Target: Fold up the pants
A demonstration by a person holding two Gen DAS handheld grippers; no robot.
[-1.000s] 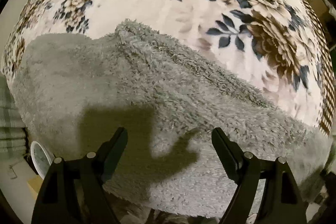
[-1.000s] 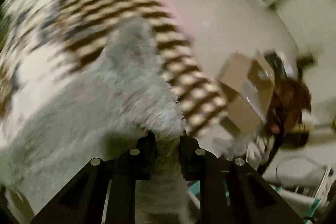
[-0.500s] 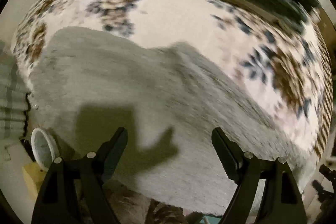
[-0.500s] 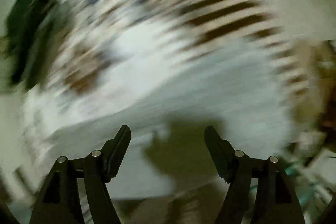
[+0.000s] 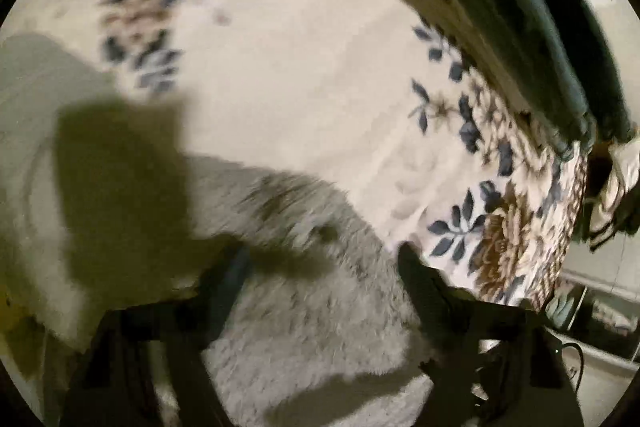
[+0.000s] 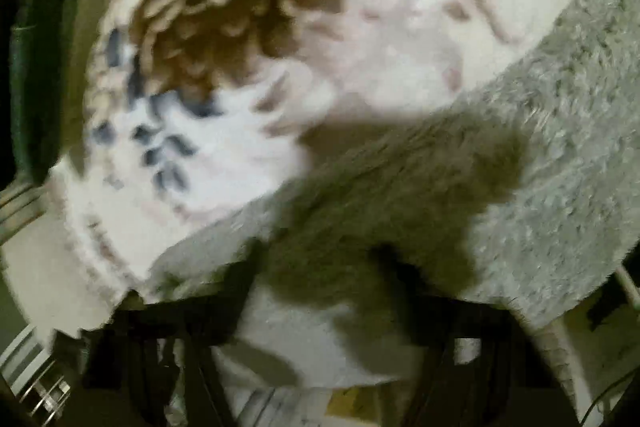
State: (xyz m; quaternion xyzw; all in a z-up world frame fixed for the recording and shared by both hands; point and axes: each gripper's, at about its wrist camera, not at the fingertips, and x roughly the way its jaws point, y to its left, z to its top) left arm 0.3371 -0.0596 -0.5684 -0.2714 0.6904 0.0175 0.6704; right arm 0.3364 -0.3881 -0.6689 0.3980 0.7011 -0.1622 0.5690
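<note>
The fluffy grey pants [image 5: 304, 291] lie on a floral blanket [image 5: 288, 75] that covers the bed. My left gripper [image 5: 324, 263] is open and empty, its fingers spread just above the grey fleece near its edge. In the right wrist view the same pants [image 6: 540, 163] run from the lower middle to the right. My right gripper [image 6: 316, 267] is open and empty, low over the shadowed fleece. Both views are blurred by motion.
A stack of folded dark green and pale clothes [image 5: 540, 27] sits at the far right of the bed; it also shows in the right wrist view [image 6: 40, 47] at the left. The bed's edge and the floor [image 5: 592, 327] lie to the right.
My right gripper let go of the grey pants and opened a second ago. Both grippers have since swung across the bed, and the folded stack now looks closer in the left view.
</note>
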